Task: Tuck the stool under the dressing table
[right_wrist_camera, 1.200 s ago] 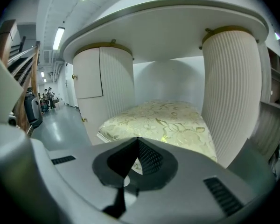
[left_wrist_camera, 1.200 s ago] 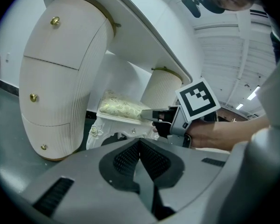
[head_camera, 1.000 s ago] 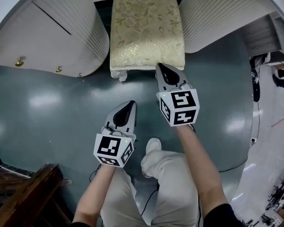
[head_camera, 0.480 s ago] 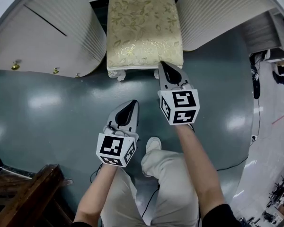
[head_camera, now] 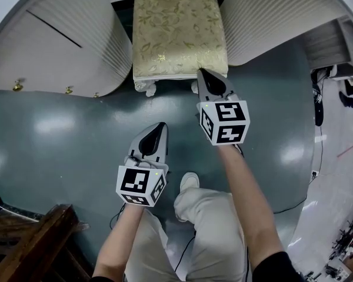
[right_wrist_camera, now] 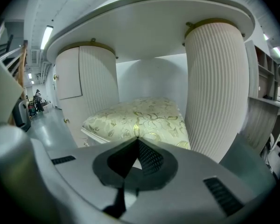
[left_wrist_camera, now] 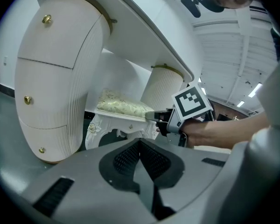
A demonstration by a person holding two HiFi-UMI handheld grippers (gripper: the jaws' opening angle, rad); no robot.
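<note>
The stool sits at 12 o'clock in the head view. Its far part is already in the gap under the dressing table, and its near edge and front legs are out over the floor. The left pedestal flanks it at 10 o'clock and the right pedestal at 1 o'clock.

The right gripper has its jaws pressed together with nothing between them. Its tip rests against the stool's near edge at the right-hand corner, as if to push. The left gripper hangs back at 6 o'clock of the stool, well apart from it, jaws likewise pressed together and empty.

The main risk is the off-centre contact. A shove at that corner could swing the stool round so that a leg or corner knocks a pedestal, most likely the left one. The narrow closed tip could also slip up off the frame and skid onto the cushion.

The left pedestal's fronts, with brass knobs, are all shut, so whatever they hold is hidden.
</note>
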